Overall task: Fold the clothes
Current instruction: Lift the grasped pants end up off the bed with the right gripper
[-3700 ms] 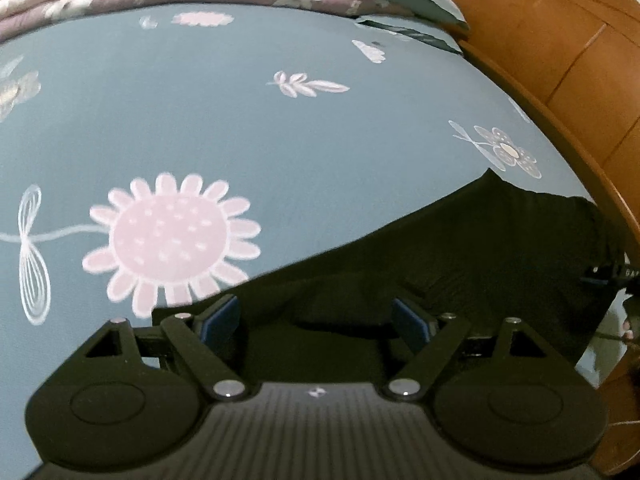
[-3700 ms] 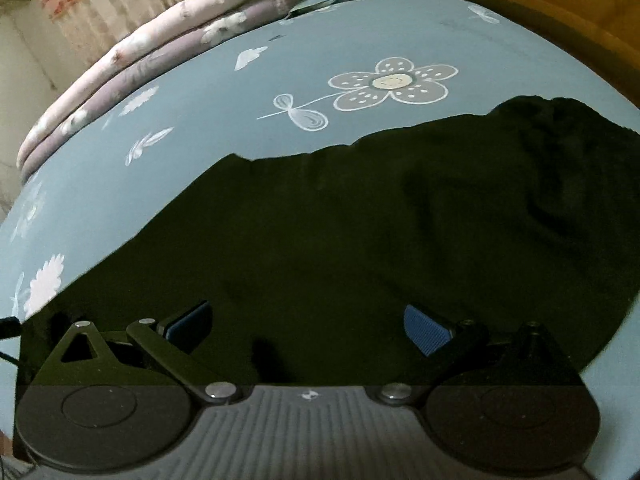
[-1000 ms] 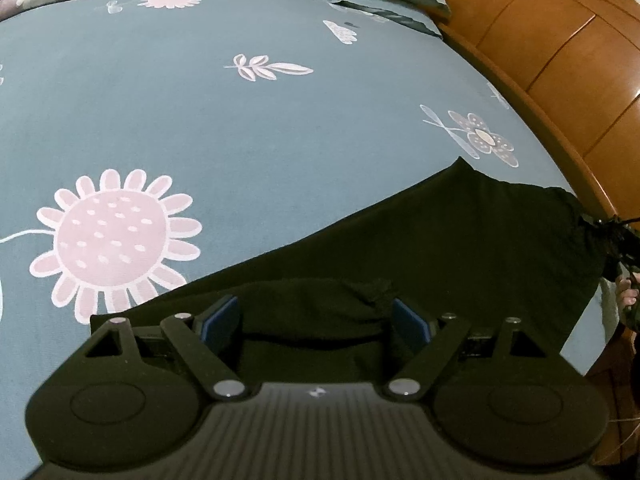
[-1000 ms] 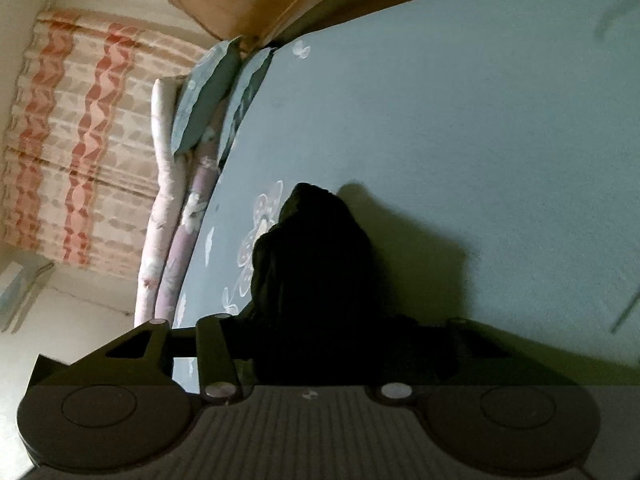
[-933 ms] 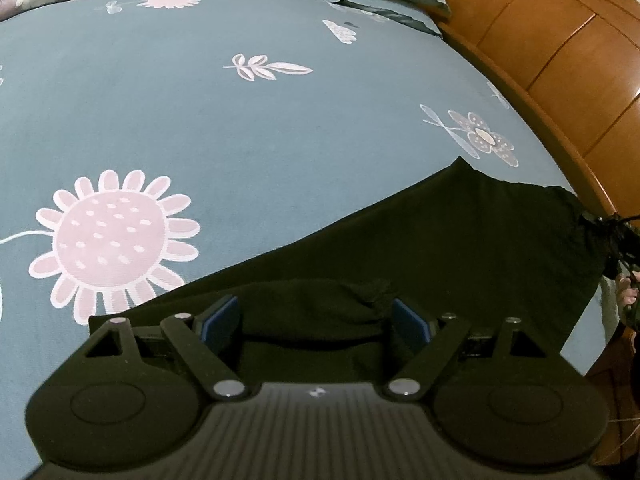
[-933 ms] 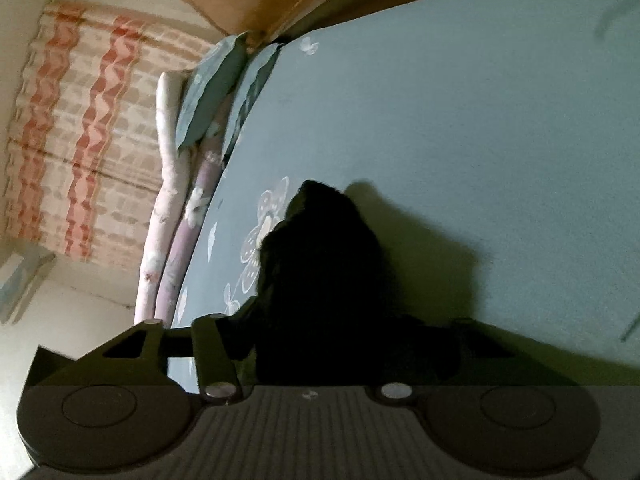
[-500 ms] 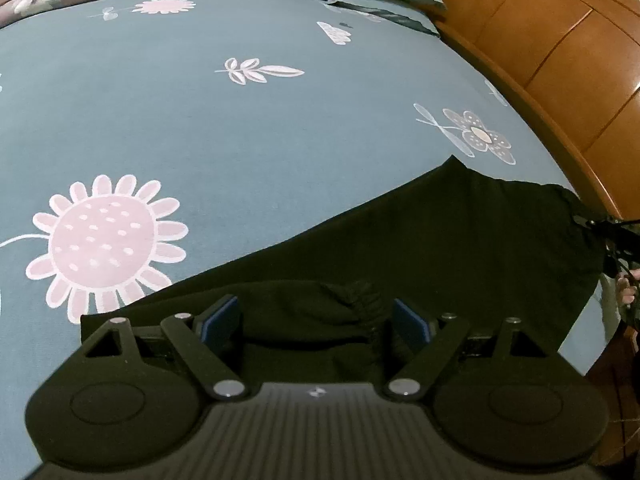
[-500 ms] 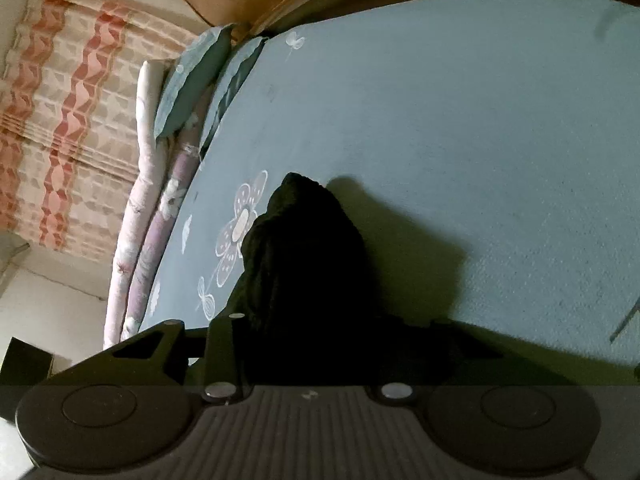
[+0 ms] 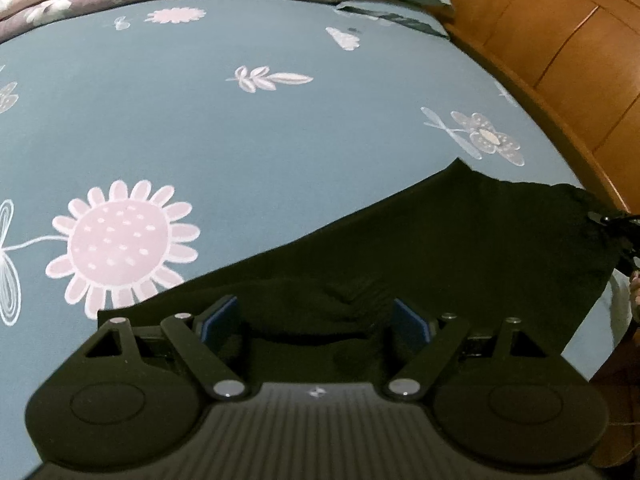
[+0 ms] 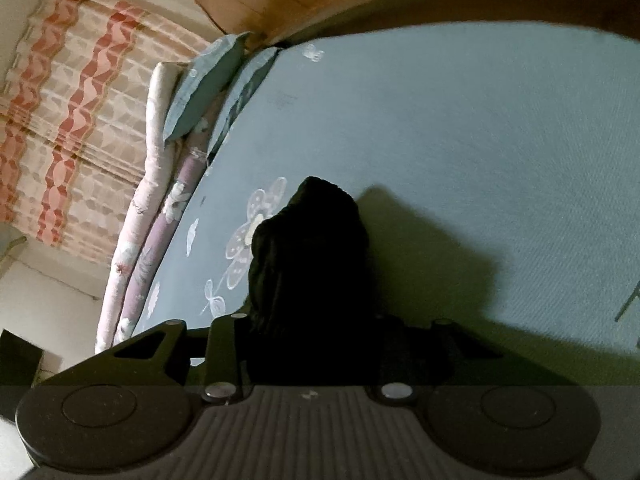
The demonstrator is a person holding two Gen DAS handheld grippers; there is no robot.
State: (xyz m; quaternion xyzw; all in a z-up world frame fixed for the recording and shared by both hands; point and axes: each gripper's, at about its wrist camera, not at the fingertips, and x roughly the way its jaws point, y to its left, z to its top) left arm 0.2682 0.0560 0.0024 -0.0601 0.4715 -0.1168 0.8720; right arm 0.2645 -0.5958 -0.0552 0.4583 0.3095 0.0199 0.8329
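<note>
Left gripper sits at lower centre of its view, jaws apart, blue pads either side of a bunched edge of the black garment without pinching it. The garment lies across the lower right of the frame on the blue floral bedsheet, far corner up by the wooden headboard. Right gripper has jaws closed on a gathered fold of it, hanging dark at centre frame. Pillows and curtain upper left.

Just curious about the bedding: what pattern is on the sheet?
Blue-grey bedsheet with pink-and-white flowers and leaves; clearest in the left wrist view.
</note>
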